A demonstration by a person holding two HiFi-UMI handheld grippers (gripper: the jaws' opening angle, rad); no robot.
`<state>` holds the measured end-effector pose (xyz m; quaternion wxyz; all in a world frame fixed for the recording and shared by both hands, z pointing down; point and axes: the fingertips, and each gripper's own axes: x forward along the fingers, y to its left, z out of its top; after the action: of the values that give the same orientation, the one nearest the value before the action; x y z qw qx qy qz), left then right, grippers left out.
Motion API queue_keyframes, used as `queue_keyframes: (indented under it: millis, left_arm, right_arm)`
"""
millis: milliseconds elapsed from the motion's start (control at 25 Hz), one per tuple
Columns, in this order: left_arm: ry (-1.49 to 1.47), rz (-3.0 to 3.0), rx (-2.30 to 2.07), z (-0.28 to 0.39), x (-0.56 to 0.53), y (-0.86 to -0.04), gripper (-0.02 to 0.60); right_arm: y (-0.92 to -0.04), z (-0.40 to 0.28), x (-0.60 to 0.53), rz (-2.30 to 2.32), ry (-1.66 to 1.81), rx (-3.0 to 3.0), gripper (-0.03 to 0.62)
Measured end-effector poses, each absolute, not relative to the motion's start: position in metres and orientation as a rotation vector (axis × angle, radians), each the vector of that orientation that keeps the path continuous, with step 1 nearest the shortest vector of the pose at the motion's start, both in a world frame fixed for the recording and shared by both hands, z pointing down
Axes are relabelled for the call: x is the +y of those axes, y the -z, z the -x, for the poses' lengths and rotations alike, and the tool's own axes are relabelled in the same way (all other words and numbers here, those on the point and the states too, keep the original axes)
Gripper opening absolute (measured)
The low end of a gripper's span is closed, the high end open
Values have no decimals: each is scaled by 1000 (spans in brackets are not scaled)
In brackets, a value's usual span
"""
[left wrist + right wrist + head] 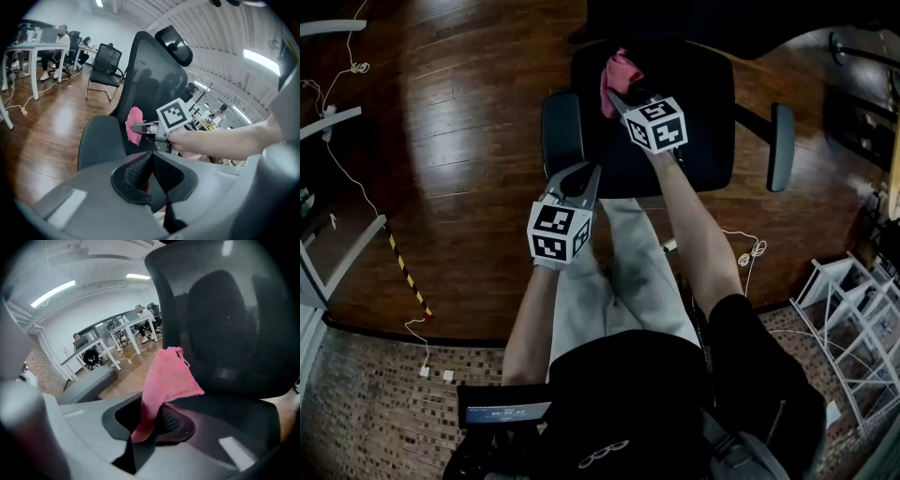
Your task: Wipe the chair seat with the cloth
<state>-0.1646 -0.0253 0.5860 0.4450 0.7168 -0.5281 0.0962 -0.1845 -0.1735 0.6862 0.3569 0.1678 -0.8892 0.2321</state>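
The right claw (152, 427) pinches the pink cloth (168, 376), which sticks up past its tips over the chair seat (703, 112). The left claw (150, 164) is closed and empty.

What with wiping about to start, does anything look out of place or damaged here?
Nothing stands out. The pink cloth is pinched in the right tongs above the chair seat, which looks intact; the left tongs are shut and empty.

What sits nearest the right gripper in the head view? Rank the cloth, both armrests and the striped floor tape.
1. Pink cloth, clamped in the right gripper.
2. View-left armrest, just beside.
3. View-right armrest, across the seat.
4. Striped floor tape, far left.
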Motion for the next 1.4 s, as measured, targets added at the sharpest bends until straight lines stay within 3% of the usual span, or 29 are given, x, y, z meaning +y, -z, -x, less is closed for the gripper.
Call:
queue_keyframes:
  millis: [320,560,1400]
  left_arm:
    - [-189,-1672,-1400,172,-19,-597,-6]
    - [-239,-1597,-1451,180,-16,-606,-6]
    - [-281,-1585,-1501,181,-18,-608,-6]
  right_arm:
    - [-766,258,-205,-262,-662,-2274,60]
    - [-801,248,-220,-240,-630,-2230,60]
    - [-812,-75,-381,-776,-397,-1745,60]
